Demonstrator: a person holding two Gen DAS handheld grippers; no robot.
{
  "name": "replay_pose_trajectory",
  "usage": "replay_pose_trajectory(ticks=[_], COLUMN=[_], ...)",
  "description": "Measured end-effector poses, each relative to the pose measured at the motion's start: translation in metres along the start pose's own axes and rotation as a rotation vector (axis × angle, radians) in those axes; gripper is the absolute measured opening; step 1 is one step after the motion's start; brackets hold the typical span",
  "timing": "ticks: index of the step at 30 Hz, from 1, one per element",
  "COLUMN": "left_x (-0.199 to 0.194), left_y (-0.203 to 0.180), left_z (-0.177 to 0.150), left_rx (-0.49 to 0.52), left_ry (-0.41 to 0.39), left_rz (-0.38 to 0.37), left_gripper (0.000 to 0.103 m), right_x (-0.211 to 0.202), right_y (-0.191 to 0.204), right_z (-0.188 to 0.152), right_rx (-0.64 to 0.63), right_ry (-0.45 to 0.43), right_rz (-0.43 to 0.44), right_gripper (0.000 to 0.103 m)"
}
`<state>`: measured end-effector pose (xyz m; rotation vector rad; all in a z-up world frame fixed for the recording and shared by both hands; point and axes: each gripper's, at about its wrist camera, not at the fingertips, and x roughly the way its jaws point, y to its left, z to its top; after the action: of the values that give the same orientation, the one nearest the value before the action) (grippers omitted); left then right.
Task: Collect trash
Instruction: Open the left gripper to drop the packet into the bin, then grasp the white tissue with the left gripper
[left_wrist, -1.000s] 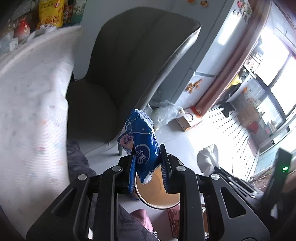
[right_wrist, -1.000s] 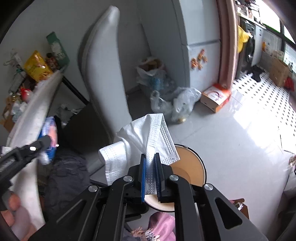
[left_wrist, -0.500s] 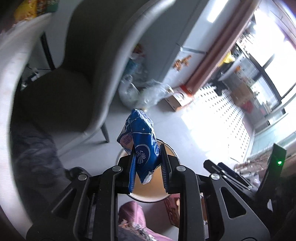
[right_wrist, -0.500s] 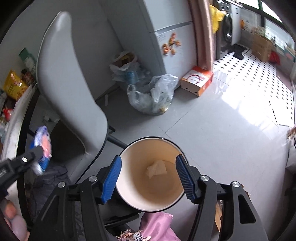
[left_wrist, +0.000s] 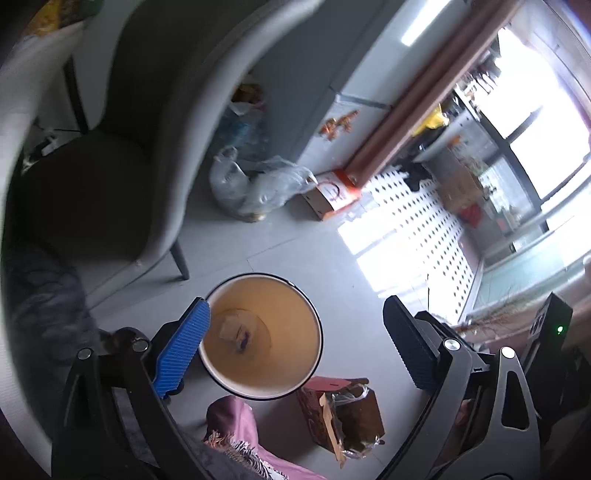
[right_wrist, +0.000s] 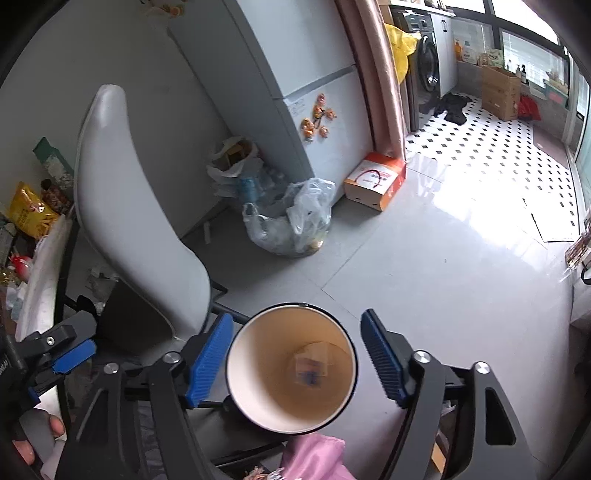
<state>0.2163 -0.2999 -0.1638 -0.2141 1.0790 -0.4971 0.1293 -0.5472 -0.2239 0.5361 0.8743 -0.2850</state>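
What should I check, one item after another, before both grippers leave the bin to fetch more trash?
1. Left gripper holds nothing; jaws opening: ok.
2. Right gripper holds nothing; jaws opening: ok.
3. Dropped pieces lie at the bottom of the bin, a pale piece and a blue one: ok.
4. Nothing hangs over the bin rim: ok.
5. Bin stands upright on the floor: ok.
6. More trash left to collect: cannot tell.
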Motion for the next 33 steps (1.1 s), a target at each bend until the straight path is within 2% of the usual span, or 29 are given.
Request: replay_pose_trajectory(ticks=[3,11,22,33], left_x=[-0.026,-0.119,-0.229,-0.297], left_y=[0.009,0.041,0.098,0.174], left_z=[0.002,0.002,-0.012,-0.049], left_rx=[-0.021,-0.063,-0.138,-0.28], left_ry=[-0.042,-0.233,-0.475,-0.617], left_rz=[0.008,0.045,0.12,0.167], left_gripper=[0.096,0.097,0.097,0.097], right_x=[-0.016,-0.057,-0.1,-0.125], right_y=[0.02,0.079,0.176,0.255], right_z=[0.002,-0.001,-0.017,-0.047], right_rx=[-0.039,-0.148,-0.298,-0.427], right_ry=[-0.023,-0.096,-0.129,-0.124], right_rz=[0.023,0.097,0.234,0.322], right_gripper=[0.08,0.094,0.095,0.095])
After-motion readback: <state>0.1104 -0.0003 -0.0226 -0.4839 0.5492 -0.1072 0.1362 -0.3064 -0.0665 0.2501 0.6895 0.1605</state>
